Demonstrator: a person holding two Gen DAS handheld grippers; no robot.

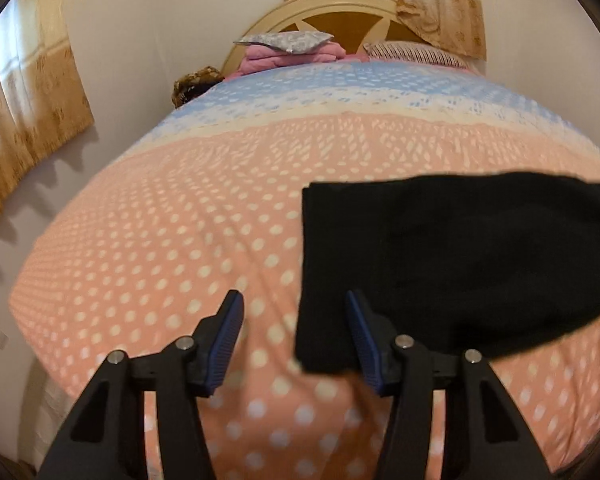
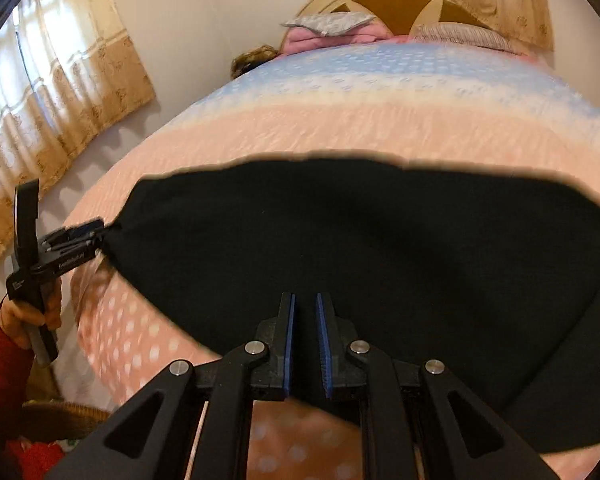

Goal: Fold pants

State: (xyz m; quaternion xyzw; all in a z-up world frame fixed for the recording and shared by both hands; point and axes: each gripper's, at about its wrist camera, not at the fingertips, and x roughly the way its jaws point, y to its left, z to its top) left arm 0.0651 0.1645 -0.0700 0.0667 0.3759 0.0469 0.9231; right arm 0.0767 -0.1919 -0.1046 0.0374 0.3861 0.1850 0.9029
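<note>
Each view looks from a wrist camera forward and downward along its own hand-held gripper, from the foot end of the bed (image 1: 148,216) toward the headboard (image 1: 340,4), close above the bedspread. The left wrist view sits nearer the bed's left edge, with the black pants (image 1: 460,260) off to its right, while the right wrist view hangs right over the pants (image 2: 360,240) and catches the left hand-held gripper (image 2: 86,236) at their left corner. Both share the bedspread, the pants, the headboard, the pillows (image 2: 328,24) and the curtains (image 2: 60,92).
</note>
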